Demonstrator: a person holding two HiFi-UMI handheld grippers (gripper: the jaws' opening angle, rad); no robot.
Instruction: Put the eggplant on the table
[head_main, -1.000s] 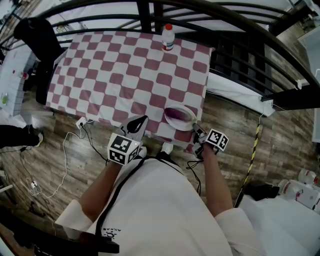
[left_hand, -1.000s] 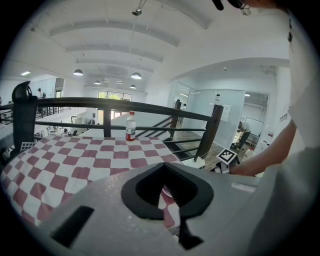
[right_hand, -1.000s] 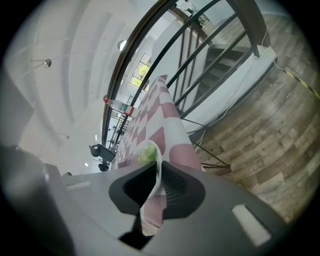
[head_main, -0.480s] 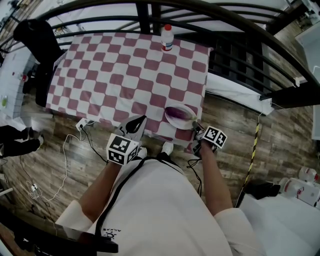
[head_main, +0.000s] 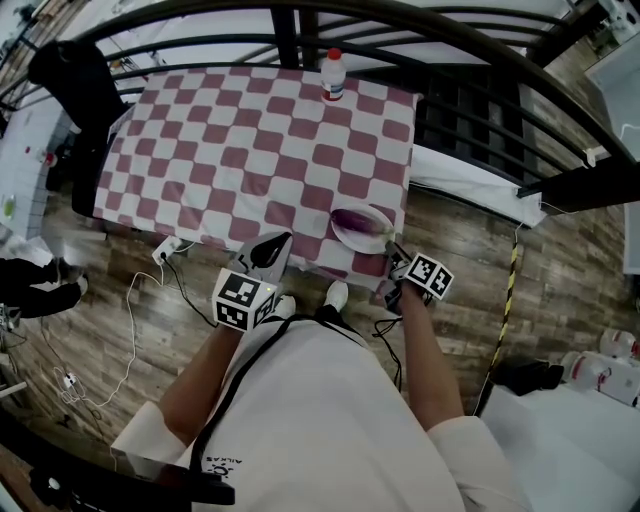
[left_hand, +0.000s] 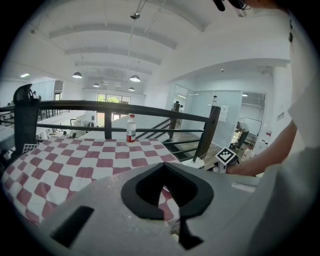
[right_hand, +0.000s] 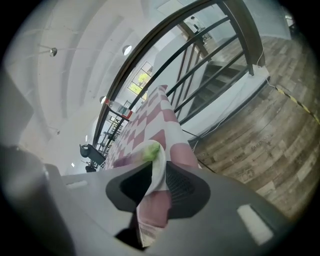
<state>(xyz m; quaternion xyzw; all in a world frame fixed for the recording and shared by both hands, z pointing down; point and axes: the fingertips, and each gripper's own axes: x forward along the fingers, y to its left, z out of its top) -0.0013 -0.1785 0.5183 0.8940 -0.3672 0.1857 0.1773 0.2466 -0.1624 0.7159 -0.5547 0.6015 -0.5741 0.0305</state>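
A purple eggplant (head_main: 354, 223) with a green stem lies on a white plate (head_main: 372, 212) at the near right corner of the checked table (head_main: 250, 140). My right gripper (head_main: 392, 252) is shut on the plate's near rim. In the right gripper view the plate rim (right_hand: 159, 167) runs between the jaws of that gripper (right_hand: 159, 176), and the eggplant (right_hand: 129, 157) shows behind it. My left gripper (head_main: 279, 241) hovers at the table's near edge, left of the plate. Its jaws (left_hand: 163, 167) are together with nothing between them.
A plastic bottle with a red cap (head_main: 333, 75) stands at the table's far edge, by a dark metal railing (head_main: 420, 30). Cables and a power strip (head_main: 163, 248) lie on the wooden floor at the near left. A drop with stairs lies right of the table.
The right gripper and the plate with the eggplant have edged slightly toward the table's far side. The left gripper has stayed in place.
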